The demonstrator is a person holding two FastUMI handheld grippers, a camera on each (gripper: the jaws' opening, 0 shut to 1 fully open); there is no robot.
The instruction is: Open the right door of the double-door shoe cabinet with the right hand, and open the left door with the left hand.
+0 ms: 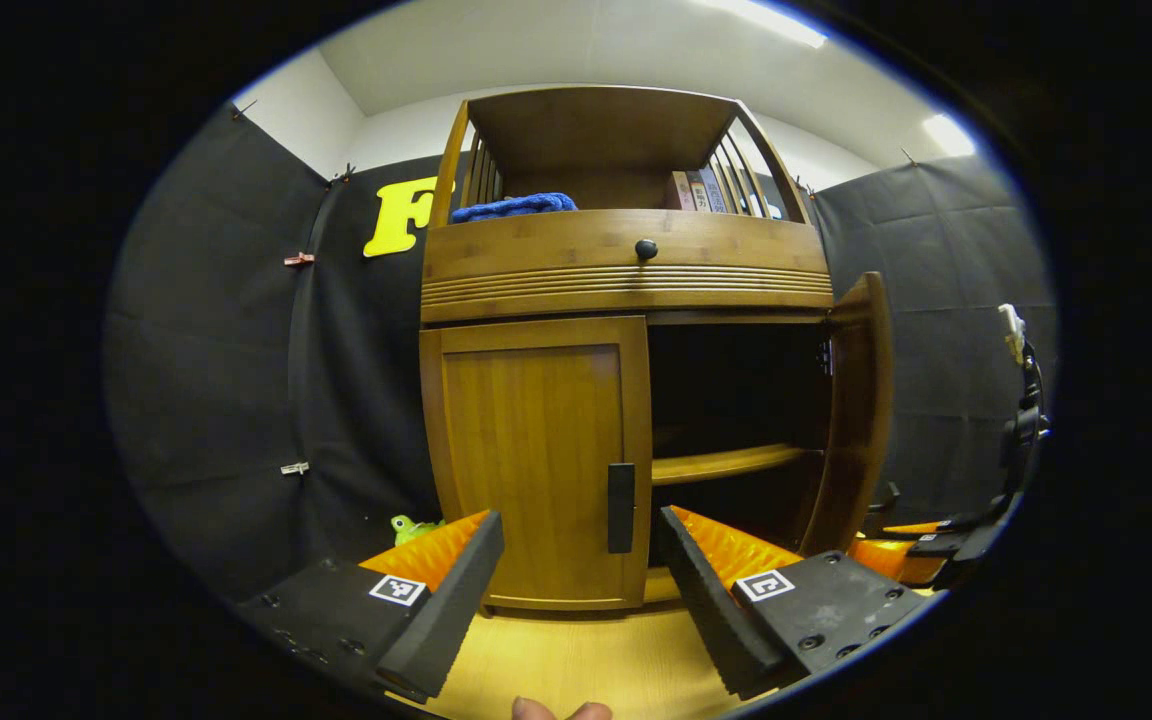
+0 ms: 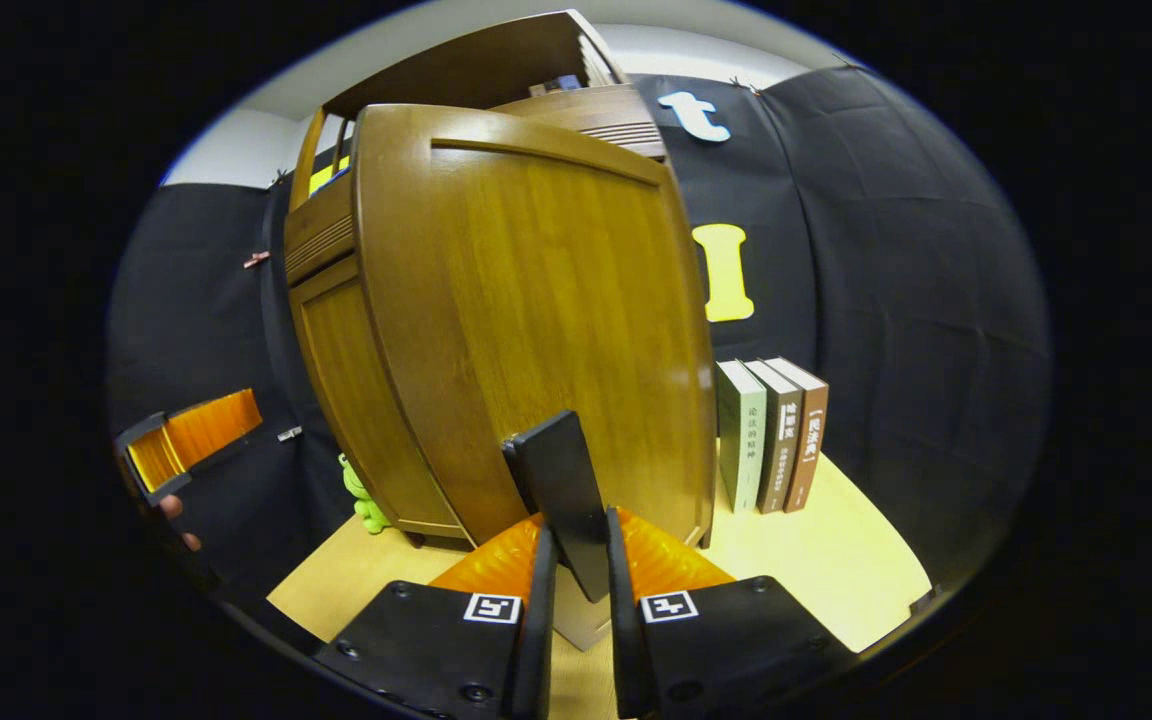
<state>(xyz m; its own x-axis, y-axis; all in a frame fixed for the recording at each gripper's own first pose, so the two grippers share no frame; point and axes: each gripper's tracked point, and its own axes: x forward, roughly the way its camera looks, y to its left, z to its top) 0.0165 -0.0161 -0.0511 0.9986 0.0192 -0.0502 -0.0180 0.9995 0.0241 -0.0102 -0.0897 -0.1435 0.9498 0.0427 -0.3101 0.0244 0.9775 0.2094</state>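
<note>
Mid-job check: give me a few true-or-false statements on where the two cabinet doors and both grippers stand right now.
1. The right door is swung open. True.
2. The left door is open too. False: it sits shut in its frame.
3. The right gripper has its jaws closed on the right door handle. True.
4. The left gripper already grips the left door handle. False: its jaws are spread wide and short of the handle.
5. Three books stand upright beside the cabinet. True.
</note>
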